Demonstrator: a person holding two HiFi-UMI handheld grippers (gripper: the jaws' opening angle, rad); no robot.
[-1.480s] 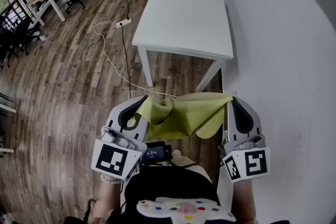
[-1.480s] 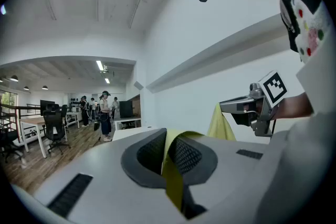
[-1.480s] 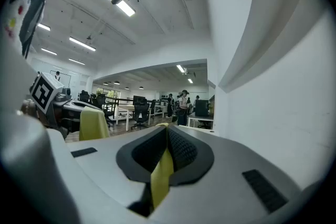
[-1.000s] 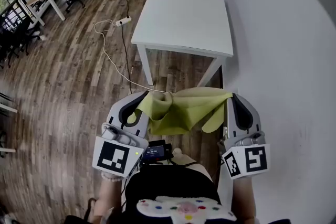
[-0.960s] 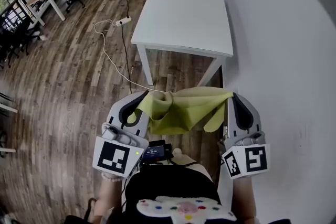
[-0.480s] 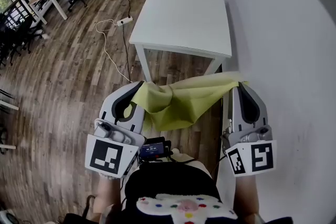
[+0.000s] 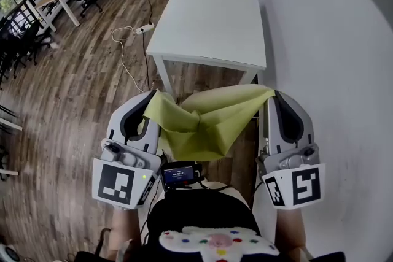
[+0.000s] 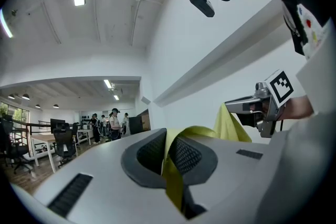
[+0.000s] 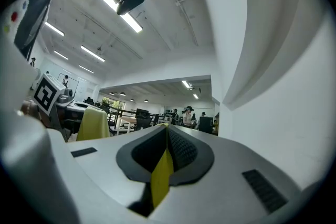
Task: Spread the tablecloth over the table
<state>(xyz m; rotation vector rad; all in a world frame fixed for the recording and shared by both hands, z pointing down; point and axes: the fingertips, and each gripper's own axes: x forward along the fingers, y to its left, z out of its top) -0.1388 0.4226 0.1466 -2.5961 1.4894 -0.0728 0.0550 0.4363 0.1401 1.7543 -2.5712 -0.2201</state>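
Holding a crumpled yellow-green fabric tablecloth (image 7: pixel 206 123) in the air, my left gripper (image 7: pixel 146 98) fingers (image 8: pixel 149 152) clamped on one edge, right gripper (image 7: pixel 274 95) fingers (image 9: pixel 178 149) pinching the other, white rectangular surface (image 7: pixel 209 15) just ahead

Left gripper (image 7: pixel 150 99) and right gripper (image 7: pixel 274 97) point level, side by side; each one's jaws clamp the tablecloth (image 7: pixel 209 123).

Grey left claw (image 7: pixel 149 102), grey right claw (image 7: pixel 272 98), black-white marker cubes (image 7: pixel 116 183), black top (image 7: pixel 202 213)
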